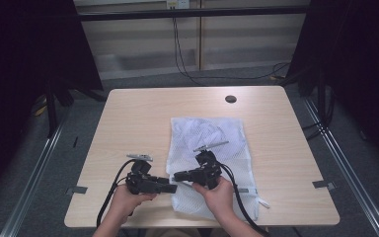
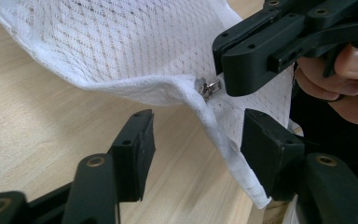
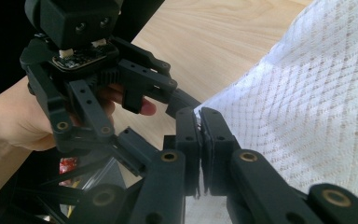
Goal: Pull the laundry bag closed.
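Observation:
A white mesh laundry bag (image 1: pixel 207 136) lies flat on the wooden table (image 1: pixel 128 118), right of centre. My right gripper (image 1: pixel 178 176) points left at the bag's near-left corner. In the left gripper view it (image 2: pixel 224 65) is shut on the small metal zipper pull (image 2: pixel 210 87), lifting that corner. Its own view shows the jaws (image 3: pixel 200 121) pressed together at the bag's (image 3: pixel 307 116) edge. My left gripper (image 1: pixel 172 188) points right, just in front of it. Its jaws (image 2: pixel 196 135) stand apart on either side of the bag's (image 2: pixel 121 46) hemmed edge, with the pads clear of the cloth.
A dark round hole (image 1: pixel 230 98) sits in the table near its far edge. Both hands work close together near the table's front edge. Black cables trail from the grippers off the front. Dark curtains stand at both sides.

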Demonstrator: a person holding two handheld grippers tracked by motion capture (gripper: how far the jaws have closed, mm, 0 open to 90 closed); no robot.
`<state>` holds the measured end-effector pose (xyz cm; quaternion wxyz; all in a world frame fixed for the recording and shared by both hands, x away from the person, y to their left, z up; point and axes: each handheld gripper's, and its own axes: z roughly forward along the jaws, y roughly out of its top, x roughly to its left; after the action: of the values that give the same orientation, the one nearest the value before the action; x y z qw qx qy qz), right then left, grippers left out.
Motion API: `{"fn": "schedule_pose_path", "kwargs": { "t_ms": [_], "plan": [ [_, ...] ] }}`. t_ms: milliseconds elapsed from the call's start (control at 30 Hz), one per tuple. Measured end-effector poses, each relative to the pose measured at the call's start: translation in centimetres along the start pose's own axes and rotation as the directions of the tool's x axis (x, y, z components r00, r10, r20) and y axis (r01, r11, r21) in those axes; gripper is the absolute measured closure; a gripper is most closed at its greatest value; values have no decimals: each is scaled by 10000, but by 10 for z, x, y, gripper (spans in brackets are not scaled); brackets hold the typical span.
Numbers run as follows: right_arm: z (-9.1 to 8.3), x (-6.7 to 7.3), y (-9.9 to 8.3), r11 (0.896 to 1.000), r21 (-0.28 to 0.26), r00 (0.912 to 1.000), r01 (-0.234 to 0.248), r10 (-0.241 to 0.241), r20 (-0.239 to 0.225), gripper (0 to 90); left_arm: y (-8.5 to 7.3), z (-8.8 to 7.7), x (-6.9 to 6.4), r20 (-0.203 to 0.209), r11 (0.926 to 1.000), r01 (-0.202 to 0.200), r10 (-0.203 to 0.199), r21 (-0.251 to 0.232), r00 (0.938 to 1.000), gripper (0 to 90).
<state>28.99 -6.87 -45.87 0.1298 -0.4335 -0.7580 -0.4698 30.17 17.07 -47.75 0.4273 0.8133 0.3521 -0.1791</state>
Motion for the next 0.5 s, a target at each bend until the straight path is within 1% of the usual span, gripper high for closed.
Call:
{"fn": "schedule_pose_path", "kwargs": {
  "t_ms": [33,133,200,267,300,367,400,500],
  "plan": [
    [0,0,0,10000,-2,10000,13,-13,9,867,0,1,-1,17,10000,77,-77,-40,10000,459],
    [0,0,0,10000,2,10000,10,-10,0,868,1,3,-1,180,10000,47,-47,12,9998,486],
    [0,0,0,10000,2,10000,29,-29,-4,867,1,4,-2,212,9999,110,-110,-6,9997,496],
    [0,1,0,10000,-10,10000,54,-54,-17,867,1,6,-4,154,9998,198,-198,-29,9997,517],
    [0,1,0,10000,-10,10000,60,-60,-12,867,1,7,-3,102,10000,59,-59,25,9999,527],
    [0,1,0,10000,-4,10000,64,-64,-14,867,1,8,-3,155,9999,127,-128,62,9998,535],
    [0,1,0,10000,-9,10000,67,-67,-3,867,1,9,-4,65,9998,209,-210,69,9998,543],
    [0,1,0,10000,3,10000,61,-61,-5,867,2,10,-4,71,9997,201,-201,135,9998,573]
  ]
}}
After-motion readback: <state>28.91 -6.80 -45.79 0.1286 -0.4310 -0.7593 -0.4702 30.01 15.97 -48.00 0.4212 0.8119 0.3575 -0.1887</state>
